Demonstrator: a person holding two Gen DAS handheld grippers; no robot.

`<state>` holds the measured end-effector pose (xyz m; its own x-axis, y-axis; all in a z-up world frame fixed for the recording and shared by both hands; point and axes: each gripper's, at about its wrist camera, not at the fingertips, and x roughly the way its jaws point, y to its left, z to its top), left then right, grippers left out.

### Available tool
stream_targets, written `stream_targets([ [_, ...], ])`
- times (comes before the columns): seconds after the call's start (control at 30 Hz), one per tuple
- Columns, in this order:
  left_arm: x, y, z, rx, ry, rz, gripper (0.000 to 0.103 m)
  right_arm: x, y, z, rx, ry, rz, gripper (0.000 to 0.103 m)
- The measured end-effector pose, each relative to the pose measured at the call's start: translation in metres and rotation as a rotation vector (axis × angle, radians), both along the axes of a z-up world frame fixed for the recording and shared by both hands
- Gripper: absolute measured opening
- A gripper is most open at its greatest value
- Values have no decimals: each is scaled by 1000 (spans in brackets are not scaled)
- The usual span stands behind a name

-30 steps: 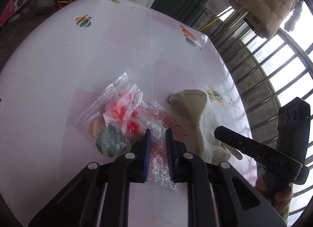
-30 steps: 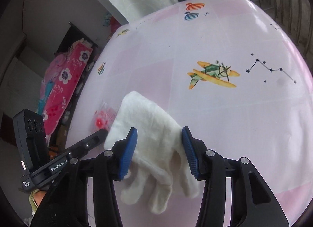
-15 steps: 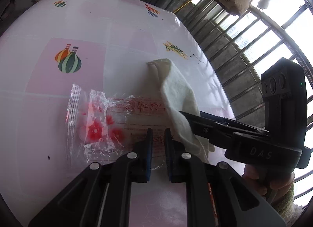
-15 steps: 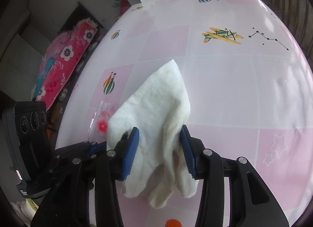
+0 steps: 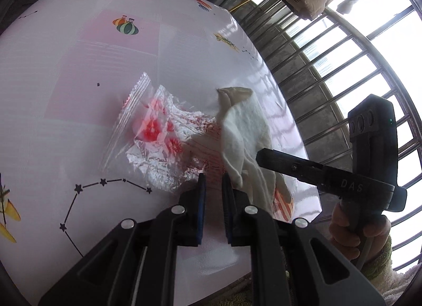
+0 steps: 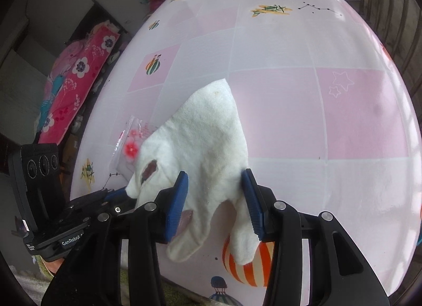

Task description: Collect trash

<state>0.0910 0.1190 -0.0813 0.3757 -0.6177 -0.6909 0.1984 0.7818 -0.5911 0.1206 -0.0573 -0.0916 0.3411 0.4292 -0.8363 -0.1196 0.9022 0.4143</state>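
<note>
Seemingly gripped: glove (image 6: 208, 131) (right claw (image 6: 215, 192)).

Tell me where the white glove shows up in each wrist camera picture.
Left wrist view: white glove right of centre, beside the clear plastic bag.
Right wrist view: white glove in the centre, between the right tool's fingers.
Shared landmark: the orange striped balloon print.
</note>
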Motion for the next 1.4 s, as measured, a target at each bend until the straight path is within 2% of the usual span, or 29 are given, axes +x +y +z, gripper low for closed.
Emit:
stream_targets([
  [0.07,0,3,5,-4,-19,10,26,-3,-10,7,53,3,-31,43],
  [0.13,-5,7,12,-8,-65,28,67,-3,-18,19,65,-15,-62,50],
  [0.2,-8,9,19,24,-102,52,85,-3,-24,34,30,-53,-98,63],
  [0.27,-4,10,18,42,-88,62,93,-3,-28,52,-30,-107,-132,70],
  [0.33,-4,15,14,13,-82,80,97,-5,-29,71,-105,-176,-177,77],
  [0.47,-5,18,12,-20,-83,86,97,-15,-27,102,-245,-320,-227,95],
  [0.57,-7,20,12,-35,-89,84,97,-19,-22,113,-330,-387,-236,95],
  [0.77,-7,28,10,-75,-81,79,97,-27,-9,118,-457,-464,-220,95],
  [0.97,-6,27,11,-57,-79,64,97,-30,-6,129,-522,-531,-205,95],
  [1.07,-6,28,11,-71,-77,65,97,-37,-11,141,-527,-608,-220,95],
  [1.17,-6,30,10,-88,-76,63,97,-47,-19,149,-449,-700,-187,95],
  [1.27,-6,31,10,-91,-77,63,97,-46,-26,142,-371,-656,-156,95],
  [1.4,-6,30,10,-81,-79,57,97,-45,-35,121,-308,-582,-210,95],
])
